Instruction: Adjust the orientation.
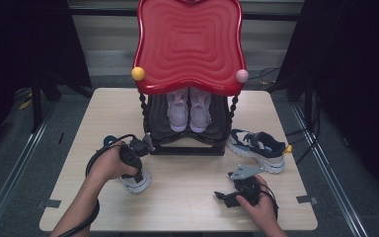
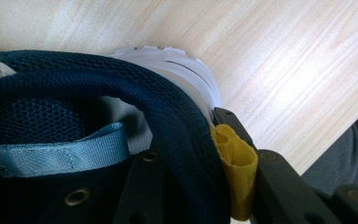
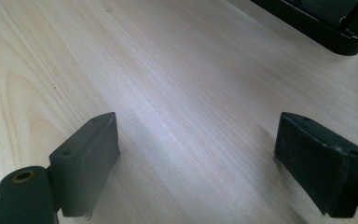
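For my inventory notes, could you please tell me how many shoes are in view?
4. Two pale pink shoes sit side by side on the black rack; one navy-and-white sneaker lies on the table right of it; another sneaker is clamped in the left gripper.

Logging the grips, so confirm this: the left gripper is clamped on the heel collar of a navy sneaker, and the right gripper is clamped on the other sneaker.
Wrong on the right gripper: the right gripper view shows its jaws open over the bare table, holding nothing. The left gripper does clamp the navy sneaker at the heel collar.
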Tool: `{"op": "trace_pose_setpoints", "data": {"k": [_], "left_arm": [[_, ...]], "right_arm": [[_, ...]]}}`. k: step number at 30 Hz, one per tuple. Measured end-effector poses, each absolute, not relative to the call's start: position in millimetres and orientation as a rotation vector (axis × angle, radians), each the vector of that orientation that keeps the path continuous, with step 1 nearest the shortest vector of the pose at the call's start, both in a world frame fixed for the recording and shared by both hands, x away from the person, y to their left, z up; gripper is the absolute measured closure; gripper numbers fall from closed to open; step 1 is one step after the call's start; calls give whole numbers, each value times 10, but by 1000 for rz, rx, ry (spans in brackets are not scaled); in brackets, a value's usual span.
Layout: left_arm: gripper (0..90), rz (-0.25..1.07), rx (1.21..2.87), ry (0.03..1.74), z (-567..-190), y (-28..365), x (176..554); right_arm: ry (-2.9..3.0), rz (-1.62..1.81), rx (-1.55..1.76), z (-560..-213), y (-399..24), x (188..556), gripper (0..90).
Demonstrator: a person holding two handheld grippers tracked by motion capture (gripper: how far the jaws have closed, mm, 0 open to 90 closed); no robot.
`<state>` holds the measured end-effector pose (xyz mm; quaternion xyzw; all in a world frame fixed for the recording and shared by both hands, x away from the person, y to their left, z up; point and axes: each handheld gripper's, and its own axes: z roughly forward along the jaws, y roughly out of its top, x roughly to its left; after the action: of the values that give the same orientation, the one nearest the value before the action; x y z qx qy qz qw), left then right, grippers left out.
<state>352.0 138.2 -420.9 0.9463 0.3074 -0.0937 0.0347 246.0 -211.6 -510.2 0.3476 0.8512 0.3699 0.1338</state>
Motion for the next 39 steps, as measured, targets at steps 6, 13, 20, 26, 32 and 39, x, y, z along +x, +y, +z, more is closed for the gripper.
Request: {"op": "trace_pose_setpoints", "data": {"k": [6,13,20,26,32,39], "left_arm": [[754,-288,2909,944,-4124,1402,3528],[754,-308,2900,908,-3974,1400,3524],[754,-288,2918,859,-3782,1407,3511],[754,-290,2931,839,-3625,1426,3499],[754,-302,2929,800,-3462,1418,3473],[754,-294,2925,770,-3225,1403,3461]], "right_arm": [[2468,1074,1010,-5102,-2116,2460,131],[2468,1073,1010,-5102,-2116,2460,132],[2466,1076,1013,-5101,-2114,2460,132],[2464,1076,1013,-5102,-2115,2460,131],[2464,1076,1011,-5101,-2115,2461,132],[2465,1076,1012,-5102,-2115,2461,132]]}}
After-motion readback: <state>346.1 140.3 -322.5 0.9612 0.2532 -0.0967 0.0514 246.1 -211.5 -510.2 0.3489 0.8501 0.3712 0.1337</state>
